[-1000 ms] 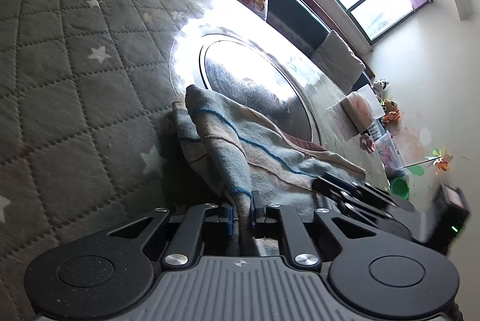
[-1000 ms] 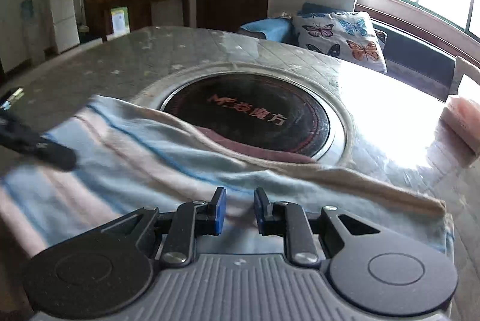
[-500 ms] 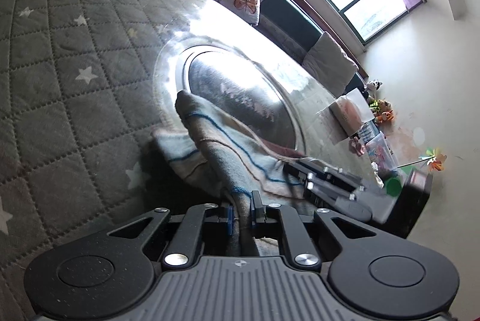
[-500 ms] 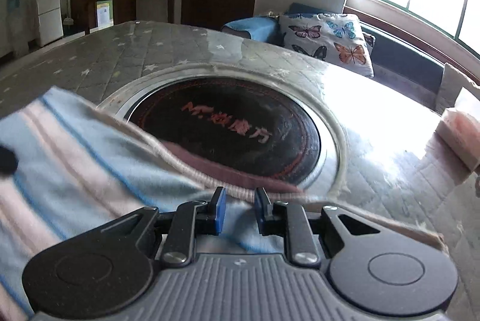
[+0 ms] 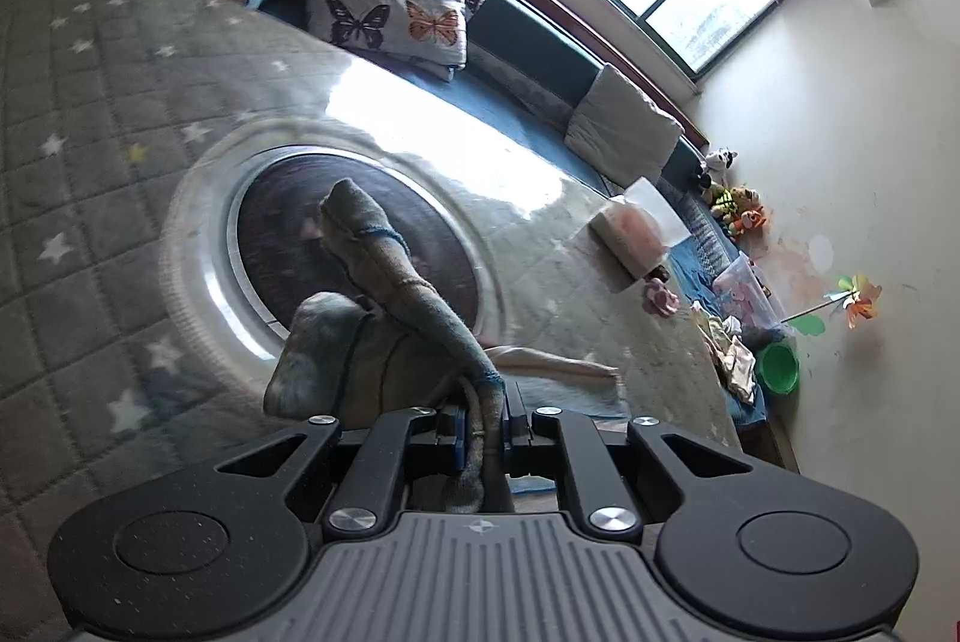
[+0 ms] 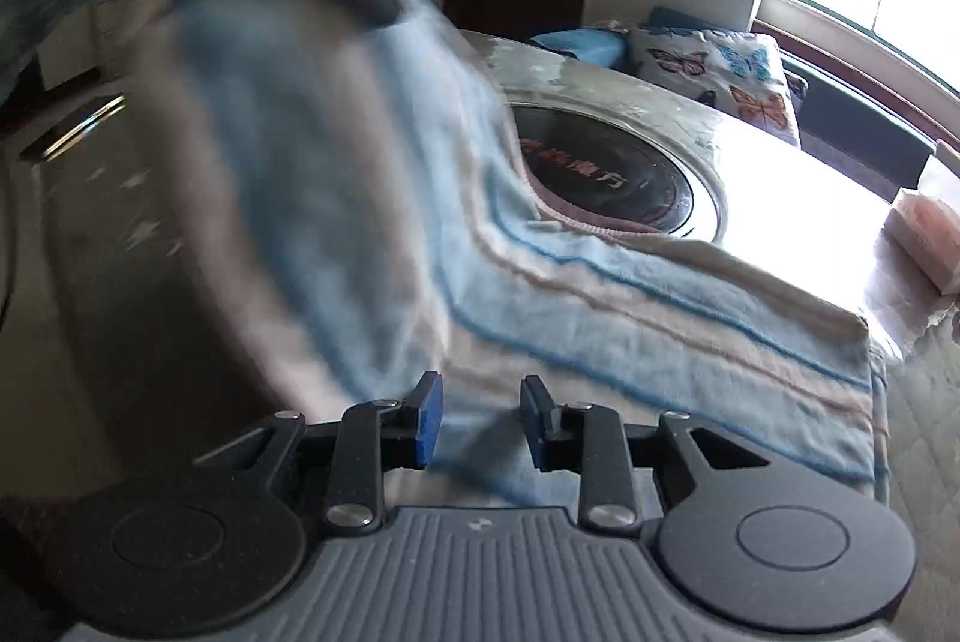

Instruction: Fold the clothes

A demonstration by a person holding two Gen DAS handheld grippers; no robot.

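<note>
One end of the striped cloth goes up while the other is let go.

The left gripper (image 5: 483, 423) pinches a bunched edge of the striped cloth (image 6: 600, 300) tight, likely to carry it over for a fold. The right gripper (image 6: 477, 417) is opening, pads off the cloth lying between them. Past the jaws, the cloth drapes on the quilted table (image 5: 90, 114) by the round dark plate (image 5: 282, 228).
</note>
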